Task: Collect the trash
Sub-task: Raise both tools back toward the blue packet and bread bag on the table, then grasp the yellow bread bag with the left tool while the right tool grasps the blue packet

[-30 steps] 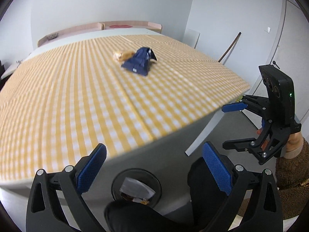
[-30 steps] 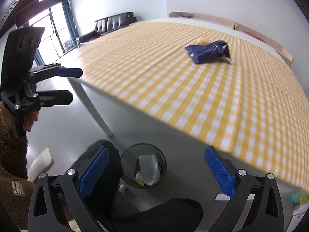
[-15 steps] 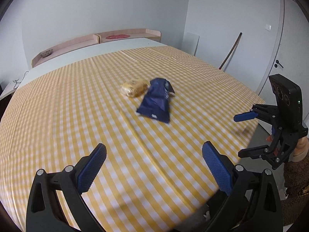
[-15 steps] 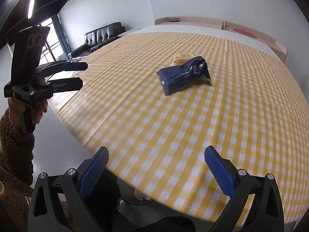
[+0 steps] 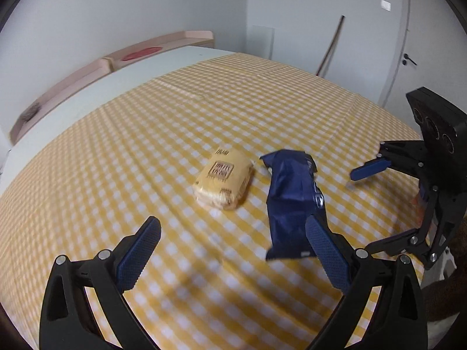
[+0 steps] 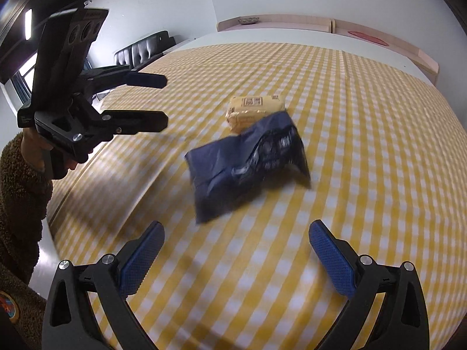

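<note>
Yellow checked tablecloth (image 5: 116,151) now fills both views; a second ago the table edge and a bin below it were in frame, so both tools have swung up and forward over the table. Judgement: approach phase, nothing picked up yet, two pieces left.

Dark blue wrapper (image 6: 245,163) lies crumpled at 12 o'clock ahead of the right gripper (image 6: 236,259), much closer than half a second ago. In the left view it sits at 1 o'clock, its lower end partly behind the right-hand finger.

Tan snack pack (image 5: 223,180) lies flat just beside the wrapper, at 12 o'clock ahead of the left gripper (image 5: 230,250).

Both tongs are spread wide and carry nothing. Each is raised above the cloth, tilted down, not touching trash. A fuzzy brown sleeve (image 6: 20,204) holds the left tool, seen at 9 o'clock in the right view.
</note>
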